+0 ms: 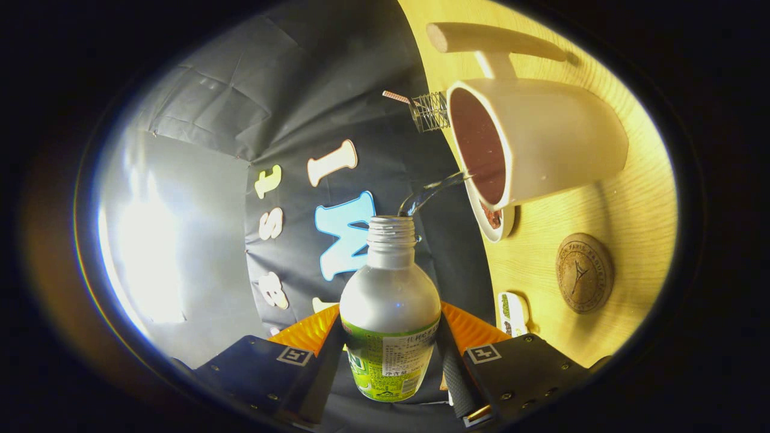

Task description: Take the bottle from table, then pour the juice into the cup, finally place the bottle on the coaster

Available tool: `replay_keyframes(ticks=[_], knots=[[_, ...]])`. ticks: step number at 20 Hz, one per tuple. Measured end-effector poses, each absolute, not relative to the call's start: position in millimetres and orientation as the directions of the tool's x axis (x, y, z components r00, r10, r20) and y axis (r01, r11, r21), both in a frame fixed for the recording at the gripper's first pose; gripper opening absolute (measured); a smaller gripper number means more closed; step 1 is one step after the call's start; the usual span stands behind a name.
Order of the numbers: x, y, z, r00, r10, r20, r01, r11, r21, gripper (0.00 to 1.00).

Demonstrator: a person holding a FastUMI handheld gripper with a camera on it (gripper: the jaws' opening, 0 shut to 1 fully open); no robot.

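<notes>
My gripper [390,349] is shut on a silver bottle [390,300] with a green label, held between both fingers and tipped over sideways. Its open threaded neck points at a white cup [553,144] with a dark inside that stands on the wooden table [631,216]. A clear stream of liquid [430,193] arcs from the bottle's mouth to the cup's rim. The round brown cork coaster [583,272] lies on the table beside the cup, bare.
A small white dish [493,219] sits beside the cup's rim. A wooden-handled tool [493,39] lies beyond the cup, and a wire whisk [428,111] lies at the table's edge. A small white labelled object [512,313] rests near the right finger.
</notes>
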State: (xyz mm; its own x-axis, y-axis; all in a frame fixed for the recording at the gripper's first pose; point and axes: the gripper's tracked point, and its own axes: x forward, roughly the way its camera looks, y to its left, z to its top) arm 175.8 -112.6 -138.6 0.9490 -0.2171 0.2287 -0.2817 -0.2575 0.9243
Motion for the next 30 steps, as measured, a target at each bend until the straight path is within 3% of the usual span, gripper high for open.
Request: replay_keyframes(ticks=[30], knots=[[172.6, -123.9, -75.1, 0.895, -0.308, 0.323, -0.426, -0.372, 0.825, 0.77]])
